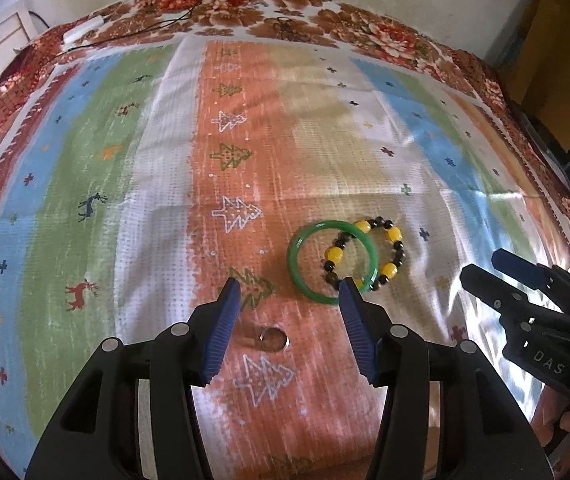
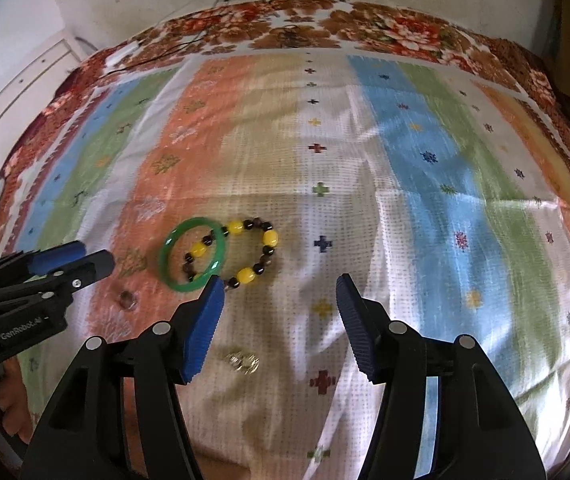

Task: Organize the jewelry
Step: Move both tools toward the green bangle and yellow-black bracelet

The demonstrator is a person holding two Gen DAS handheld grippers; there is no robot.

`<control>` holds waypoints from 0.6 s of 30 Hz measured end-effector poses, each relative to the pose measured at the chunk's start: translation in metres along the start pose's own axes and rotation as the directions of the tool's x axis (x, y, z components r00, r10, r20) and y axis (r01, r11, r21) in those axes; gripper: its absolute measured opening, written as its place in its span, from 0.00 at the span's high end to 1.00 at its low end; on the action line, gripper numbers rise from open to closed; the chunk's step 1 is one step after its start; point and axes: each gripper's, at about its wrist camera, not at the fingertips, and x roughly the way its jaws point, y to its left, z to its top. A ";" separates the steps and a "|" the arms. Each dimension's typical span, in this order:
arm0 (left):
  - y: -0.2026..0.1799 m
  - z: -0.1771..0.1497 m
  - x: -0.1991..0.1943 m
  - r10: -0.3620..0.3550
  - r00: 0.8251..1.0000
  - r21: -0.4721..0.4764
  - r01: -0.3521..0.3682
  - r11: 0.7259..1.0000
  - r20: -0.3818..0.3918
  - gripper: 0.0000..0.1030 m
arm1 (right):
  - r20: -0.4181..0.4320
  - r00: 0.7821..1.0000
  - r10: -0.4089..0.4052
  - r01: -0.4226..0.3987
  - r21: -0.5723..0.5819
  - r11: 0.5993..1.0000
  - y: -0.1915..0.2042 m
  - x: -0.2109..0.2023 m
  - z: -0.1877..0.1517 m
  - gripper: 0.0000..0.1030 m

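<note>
Both grippers, left and right, gape empty; ring lies near bangle; pinch it squarely.

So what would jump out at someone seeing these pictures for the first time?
Probably the green bangle overlapping a yellow-and-dark beaded bracelet, lying together mid-cloth just ahead of the left gripper. The striped, patterned cloth under them is loud too. Both the left gripper and the right gripper hang open above it, with a small ring lying between the left one's blue fingers.
</note>
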 end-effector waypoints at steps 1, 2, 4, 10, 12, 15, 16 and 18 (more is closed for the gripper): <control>0.001 0.002 0.003 -0.002 1.000 -0.004 0.002 1.000 -0.004 0.50 | -0.003 1.000 -0.006 0.006 0.006 1.000 -0.002 0.003 0.001 0.44; 0.001 0.003 0.005 -0.005 1.000 -0.006 0.005 1.000 -0.007 0.50 | -0.004 1.000 -0.005 0.005 0.008 1.000 -0.003 0.006 0.002 0.44; 0.001 0.007 0.010 -0.014 1.000 -0.010 0.014 1.000 -0.016 0.50 | -0.007 1.000 -0.004 0.004 0.007 1.000 -0.003 0.011 0.004 0.44; -0.001 0.012 0.031 0.014 0.999 0.006 -0.014 1.000 -0.049 0.50 | -0.029 1.000 -0.007 0.007 0.009 1.000 -0.001 0.031 0.010 0.44; 0.001 0.014 0.037 0.020 0.998 0.008 -0.020 1.000 -0.054 0.50 | -0.008 0.999 -0.042 0.042 0.000 0.999 0.000 0.034 0.012 0.44; 0.003 0.016 0.042 0.014 0.999 0.014 -0.013 1.000 -0.039 0.50 | -0.011 0.999 -0.050 0.051 0.008 0.999 -0.002 0.042 0.016 0.44; 0.004 0.016 0.044 0.012 0.999 0.017 -0.011 1.000 -0.040 0.50 | -0.017 0.999 -0.051 0.051 0.012 0.999 -0.003 0.046 0.017 0.44; 0.005 0.018 0.050 0.014 0.999 0.020 -0.013 1.000 -0.047 0.50 | -0.028 0.998 -0.052 0.052 0.011 0.999 -0.003 0.052 0.019 0.44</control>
